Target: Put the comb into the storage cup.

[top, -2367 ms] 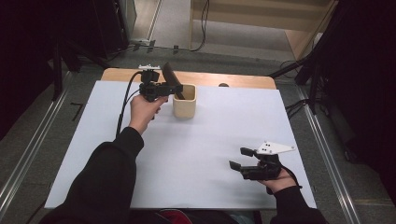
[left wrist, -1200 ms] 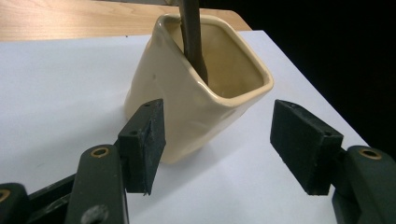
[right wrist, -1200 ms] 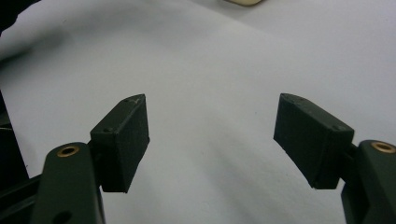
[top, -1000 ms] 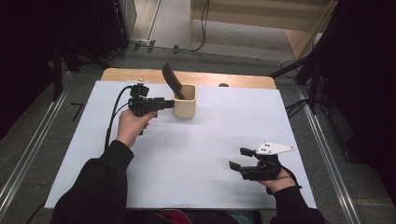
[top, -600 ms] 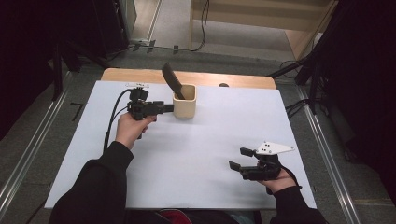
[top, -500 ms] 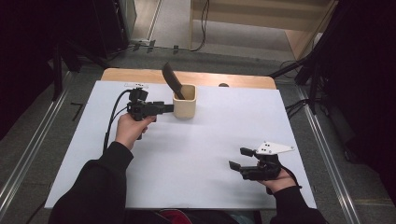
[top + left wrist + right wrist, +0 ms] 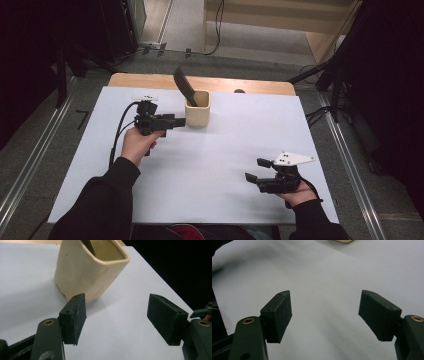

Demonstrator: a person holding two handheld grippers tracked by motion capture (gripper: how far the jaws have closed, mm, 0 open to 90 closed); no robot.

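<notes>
Cream ceramic cup [image 7: 197, 109]: stands upright near the middle of the bench's [image 7: 210, 200] far edge, on the white sheet.
Dark utensil [image 7: 184, 86]: leans out of the cup, tilted toward the far left corner.
Left gripper [image 7: 179, 121]: held level just left of the cup, apart from it; its fingers [image 7: 75, 315] have just been opening, released, nothing between them.
Right gripper [image 7: 257, 170]: near the bench's near right corner, well apart from the cup; fingers [image 7: 277, 315] spread, released, bare sheet between them.
</notes>
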